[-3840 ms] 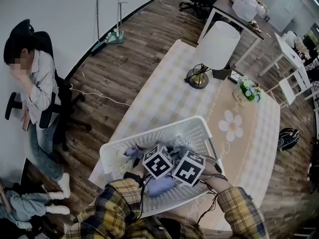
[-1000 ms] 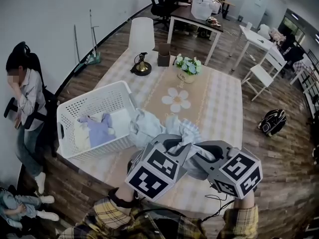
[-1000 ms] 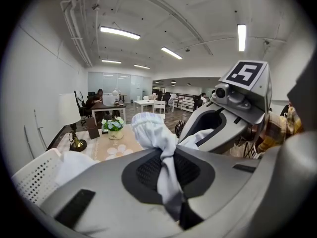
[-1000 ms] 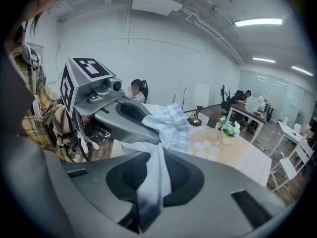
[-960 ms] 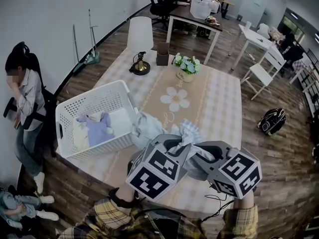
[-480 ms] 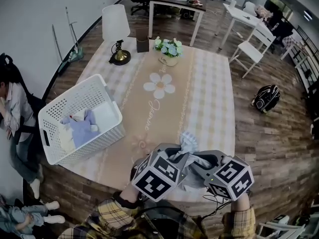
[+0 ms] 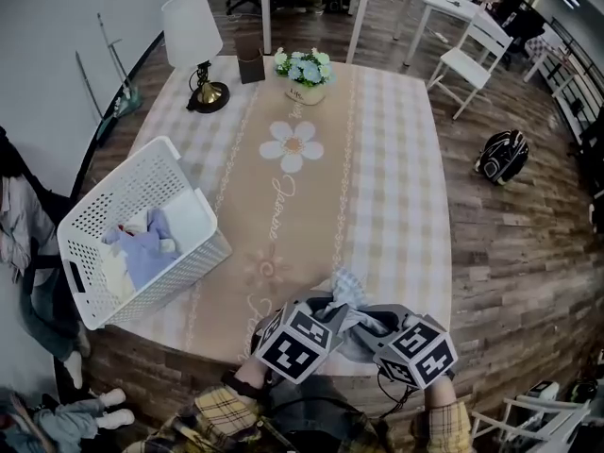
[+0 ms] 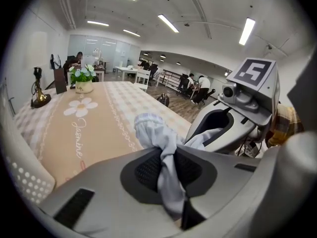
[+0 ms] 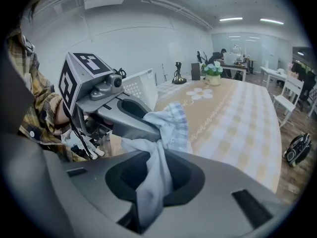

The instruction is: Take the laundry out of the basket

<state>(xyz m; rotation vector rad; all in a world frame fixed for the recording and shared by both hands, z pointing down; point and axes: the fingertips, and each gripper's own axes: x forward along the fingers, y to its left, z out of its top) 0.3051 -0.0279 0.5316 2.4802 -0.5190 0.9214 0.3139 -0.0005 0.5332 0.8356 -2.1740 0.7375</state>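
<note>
The white laundry basket stands on the table's left side with a lavender garment and pale pieces in it. Both grippers are at the table's near edge, right of the basket. A pale blue garment bunches between them. My left gripper is shut on it; its jaws have just been opening a little, with the cloth still pinched between them. My right gripper is shut on the same garment, which runs down through its jaws. The garment hangs just above the tablecloth.
At the table's far end stand a lamp, a dark box and a flower pot. A white chair and a backpack are on the wooden floor to the right. A person sits left of the basket.
Both grippers have carried the pale blue garment from the basket to the right and sunk toward the table's near edge. The garment now hangs in a smaller bunch between them.
</note>
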